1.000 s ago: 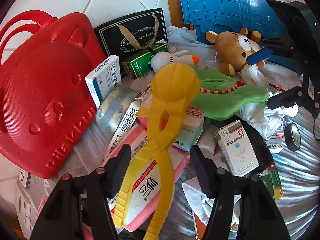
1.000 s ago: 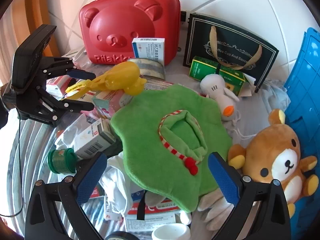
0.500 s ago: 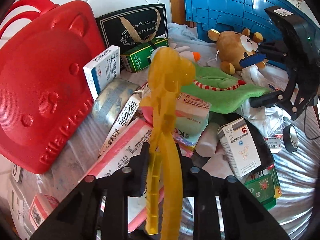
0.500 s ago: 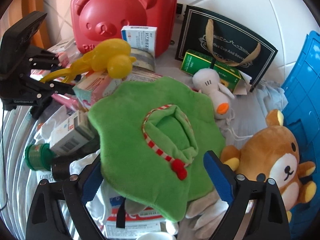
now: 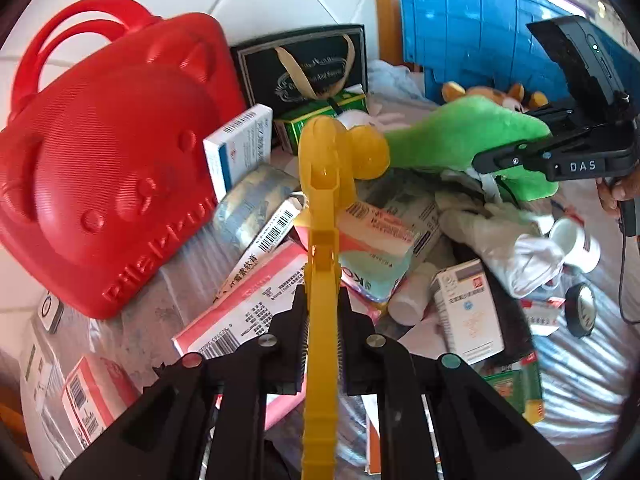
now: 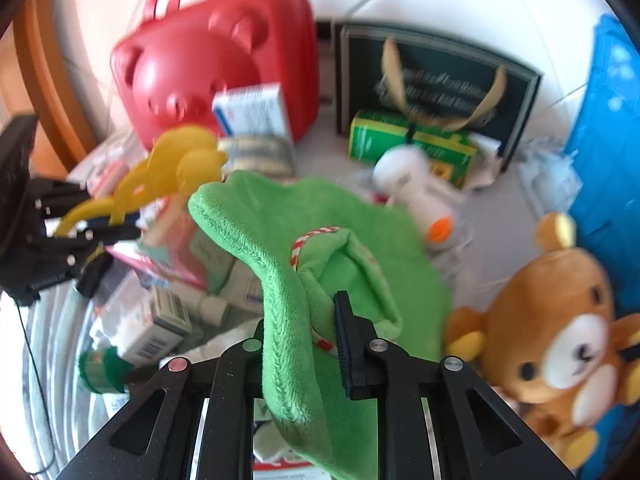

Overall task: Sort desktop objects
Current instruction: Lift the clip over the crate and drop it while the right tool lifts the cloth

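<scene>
Our left hand-held gripper (image 5: 320,320) clamped on the long yellow plastic ball-scoop tongs (image 5: 326,216), held above crowded medicine boxes (image 5: 256,292), our right hand-held gripper (image 6: 304,344) pinching the green plush cloth (image 6: 320,240), lifted beside the brown plush bear (image 6: 560,320), red bear-face case (image 5: 104,168) hemming our left edge

**Both tools closed, each clamped on a held item**

Left tool (image 5: 322,336): jaws drawn together on the shaft of the yellow scoop toy (image 5: 324,208), which runs forward between the fingers (image 5: 286,344) and out past their tips. Seen from the right wrist, this tool sits at the far left, roughly level. Right tool (image 6: 308,344): jaws pressed onto a fold of the green plush (image 6: 288,280), raised and bunched between the pads (image 6: 346,344). A hand (image 5: 618,194) grips its handle.
</scene>
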The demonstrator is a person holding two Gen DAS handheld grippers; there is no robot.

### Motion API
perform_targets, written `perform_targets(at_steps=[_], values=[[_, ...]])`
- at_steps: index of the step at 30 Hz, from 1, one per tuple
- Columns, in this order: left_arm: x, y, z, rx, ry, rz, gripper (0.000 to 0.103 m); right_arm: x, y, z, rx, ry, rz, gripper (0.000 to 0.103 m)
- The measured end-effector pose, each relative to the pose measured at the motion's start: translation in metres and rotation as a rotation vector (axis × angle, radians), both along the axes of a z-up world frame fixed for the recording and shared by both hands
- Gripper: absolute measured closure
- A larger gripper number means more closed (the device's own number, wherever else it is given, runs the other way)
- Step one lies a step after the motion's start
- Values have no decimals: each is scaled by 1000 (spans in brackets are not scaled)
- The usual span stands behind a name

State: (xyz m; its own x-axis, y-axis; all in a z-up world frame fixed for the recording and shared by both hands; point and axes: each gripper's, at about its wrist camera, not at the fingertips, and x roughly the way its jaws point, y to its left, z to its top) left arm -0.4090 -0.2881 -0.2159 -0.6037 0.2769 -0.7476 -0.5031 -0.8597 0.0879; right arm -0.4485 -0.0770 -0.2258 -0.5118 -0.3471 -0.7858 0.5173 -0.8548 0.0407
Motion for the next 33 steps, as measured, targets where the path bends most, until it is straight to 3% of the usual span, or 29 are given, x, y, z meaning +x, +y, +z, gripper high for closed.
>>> perform_targets(at_steps=[3,7,16,25,27,33], values=[[5,-3,10,43,1,31,91,4,10,21,-29,30,-24,85],[16,3,26,27,19,37,91,9,20,54,-78,75,-47,86],[66,32,98,90,133,23,91,54,50,142,-170,236,-69,88],[103,109,179,188,270,-141,91,127,115,237,-221,418,-183,88],[104,134,192,196,296,-195,91,145,136,264,-223,469,-222,93],[96,218,241,266,327,-295,91,190,218,344,-188,642,-343,93]])
